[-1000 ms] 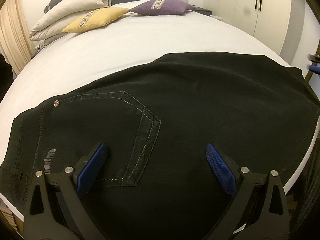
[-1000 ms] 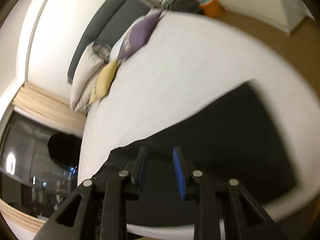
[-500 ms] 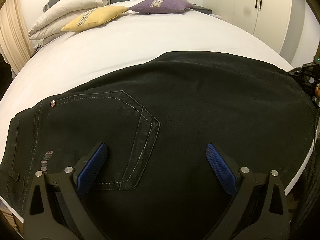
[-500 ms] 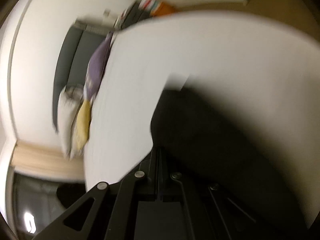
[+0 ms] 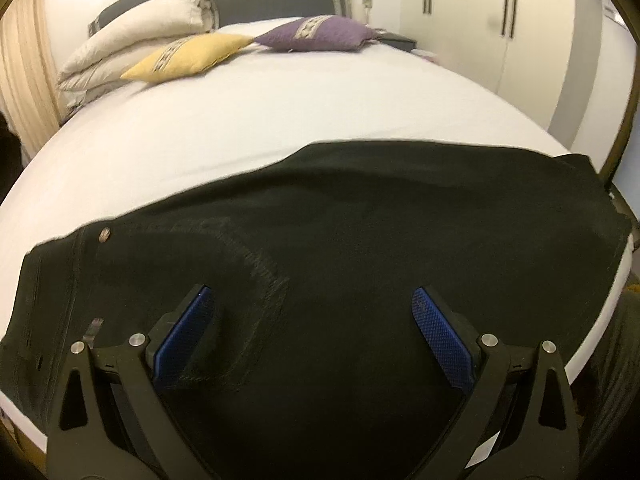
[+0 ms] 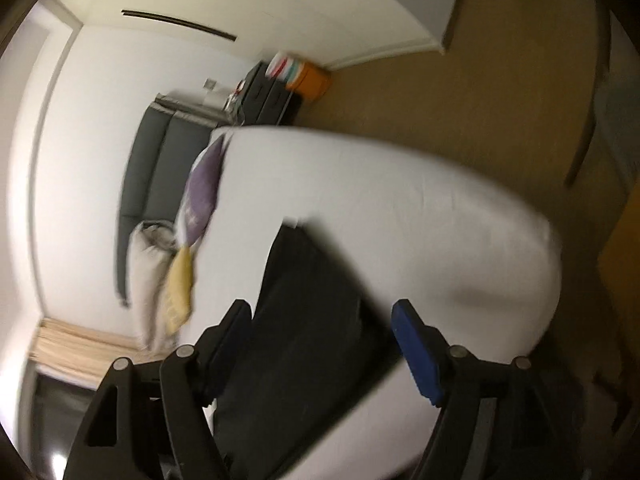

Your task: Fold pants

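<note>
Black pants (image 5: 360, 240) lie flat across the near edge of a white bed (image 5: 280, 120), waistband to the left, a back pocket (image 5: 240, 280) facing up. My left gripper (image 5: 310, 296) hovers just over the seat of the pants, open wide, its blue pads (image 5: 184, 332) clear of the cloth. In the right wrist view the folded leg end of the pants (image 6: 312, 360) runs away from me along the bed (image 6: 400, 220). My right gripper (image 6: 320, 308) is rolled to one side and its jaws are opening; the cloth lies in line between them, untouched by the pads.
A yellow cushion (image 5: 188, 56), a purple cushion (image 5: 316, 34) and a folded cream duvet (image 5: 140, 48) sit by the grey headboard. White wardrobe doors (image 5: 480, 20) stand at the right. A dark nightstand (image 6: 268, 96), an orange box (image 6: 310, 78) and brown floor (image 6: 460, 100) lie beyond the bed.
The right gripper swung and rolled toward the leg end of the pants; its jaws closed fully, then spread wide. The left gripper has stayed open over the seat.
</note>
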Demonstrator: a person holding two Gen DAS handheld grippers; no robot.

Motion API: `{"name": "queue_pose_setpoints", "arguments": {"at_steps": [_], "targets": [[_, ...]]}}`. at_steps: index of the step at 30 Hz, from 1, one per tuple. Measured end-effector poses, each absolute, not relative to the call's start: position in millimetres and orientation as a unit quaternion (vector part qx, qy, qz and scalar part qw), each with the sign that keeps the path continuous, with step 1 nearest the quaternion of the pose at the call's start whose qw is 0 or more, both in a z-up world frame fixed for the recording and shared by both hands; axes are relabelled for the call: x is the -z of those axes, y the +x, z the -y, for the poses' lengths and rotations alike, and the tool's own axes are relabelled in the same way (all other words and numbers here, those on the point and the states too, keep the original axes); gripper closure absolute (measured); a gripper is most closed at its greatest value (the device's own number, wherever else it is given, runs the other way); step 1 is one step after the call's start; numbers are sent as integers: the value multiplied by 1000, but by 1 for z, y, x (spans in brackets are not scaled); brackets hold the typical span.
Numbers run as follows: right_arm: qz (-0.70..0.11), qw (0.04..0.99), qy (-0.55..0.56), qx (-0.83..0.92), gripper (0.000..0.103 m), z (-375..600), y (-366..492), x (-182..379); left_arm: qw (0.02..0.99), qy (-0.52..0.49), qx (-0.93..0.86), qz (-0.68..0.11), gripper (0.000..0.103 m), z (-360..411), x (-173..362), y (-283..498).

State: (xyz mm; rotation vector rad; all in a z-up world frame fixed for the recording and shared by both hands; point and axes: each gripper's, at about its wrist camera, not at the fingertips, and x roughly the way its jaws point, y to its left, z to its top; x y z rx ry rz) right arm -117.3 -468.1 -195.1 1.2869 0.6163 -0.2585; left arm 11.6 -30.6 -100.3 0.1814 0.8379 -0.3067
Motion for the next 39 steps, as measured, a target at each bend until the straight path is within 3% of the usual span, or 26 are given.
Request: {"name": "queue_pose_setpoints", "arguments": {"at_steps": [4, 7, 26, 29, 31, 34, 39], "targets": [[-300, 714, 625, 100, 27, 454, -111, 224, 902, 100, 143, -396, 2, 35, 96, 17], [-306, 686, 655, 85, 26, 444, -98, 250, 882, 95, 121, -445, 2, 24, 114, 32], [-215, 691, 688, 56, 24, 447, -94, 259, 881, 81, 109, -453, 2, 17, 128, 34], [-181, 682, 708, 38, 34, 449, -92, 266, 881, 81, 109, -453, 2, 17, 128, 35], [-172, 677, 715, 26, 56, 450, -92, 271, 881, 81, 109, -453, 2, 17, 129, 35], [-178, 671, 720, 23, 78, 449, -89, 278, 881, 81, 107, -453, 2, 17, 129, 35], [-164, 671, 723, 16, 84, 449, -88, 281, 880, 77, 108, -455, 2, 15, 128, 37]]}}
